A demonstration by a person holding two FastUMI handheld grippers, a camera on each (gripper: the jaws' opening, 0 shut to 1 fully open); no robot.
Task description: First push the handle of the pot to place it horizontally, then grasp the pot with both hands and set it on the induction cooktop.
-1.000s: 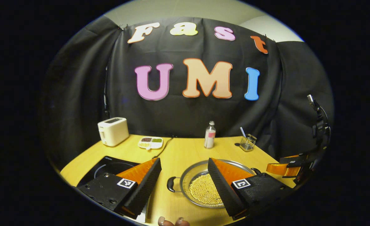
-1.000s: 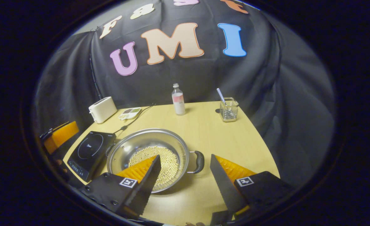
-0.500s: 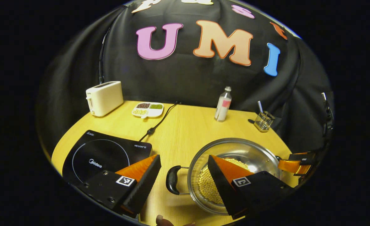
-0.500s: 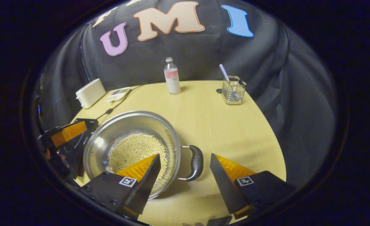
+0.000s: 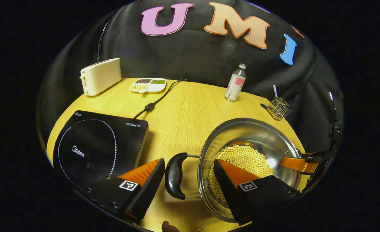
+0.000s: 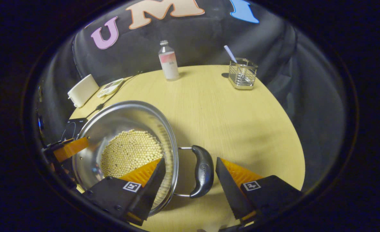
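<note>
A steel pot point(image 5: 241, 132) holding small yellow beans point(image 5: 245, 158) stands on the wooden table, with a black handle on each side. In the left gripper view, my left gripper point(image 5: 188, 162) is open around one handle point(image 5: 175, 175), one finger outside it and the other over the pot's inside. In the right gripper view, my right gripper point(image 6: 190, 160) is open the same way around the opposite handle point(image 6: 203, 170) of the pot point(image 6: 122, 119). Neither handle looks pressed. The black induction cooktop point(image 5: 96, 141) lies flat just left of the pot.
Along the back stand a cream toaster point(image 5: 100, 76), a divided dish point(image 5: 148, 84), a bottle point(image 5: 235, 83) and a wire holder point(image 5: 278, 108). The cooktop's cord point(image 5: 157, 100) runs toward the wall. A fingertip point(image 5: 167, 227) shows at the table's near edge.
Both grippers have come down and closer to the pot. Each handle, ahead of the fingertips before, now sits between the open fingers. The pot has not visibly shifted.
</note>
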